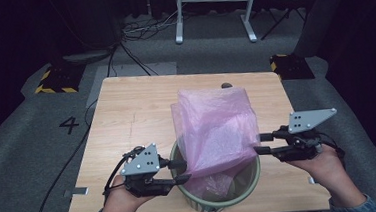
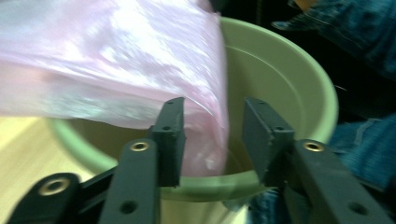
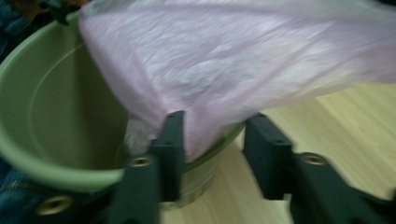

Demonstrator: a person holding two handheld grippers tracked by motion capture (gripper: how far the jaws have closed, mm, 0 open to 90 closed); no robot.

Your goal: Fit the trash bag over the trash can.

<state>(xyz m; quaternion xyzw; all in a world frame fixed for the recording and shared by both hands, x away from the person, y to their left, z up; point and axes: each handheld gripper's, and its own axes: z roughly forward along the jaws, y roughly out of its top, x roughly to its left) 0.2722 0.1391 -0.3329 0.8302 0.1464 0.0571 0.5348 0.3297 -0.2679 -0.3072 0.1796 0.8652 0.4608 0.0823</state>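
1. Both my grippers are open rn, left gripper point(image 1: 180, 170) and right gripper point(image 1: 263, 143), nothing pinched.
2. Pink bag point(image 1: 216, 126) sits half in the green bin point(image 1: 222, 196), mostly flopping up over the back rim.
3. Risk imo: bag's loose, so it could slump out or collapse inside b4 I re-grab an edge.
4. Bin's near the table point(image 1: 126, 115) edge, a hard tug might tip it.

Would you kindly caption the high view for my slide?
Pink plastic bag billowing from green bucket, left gripper and right gripper open beside it.
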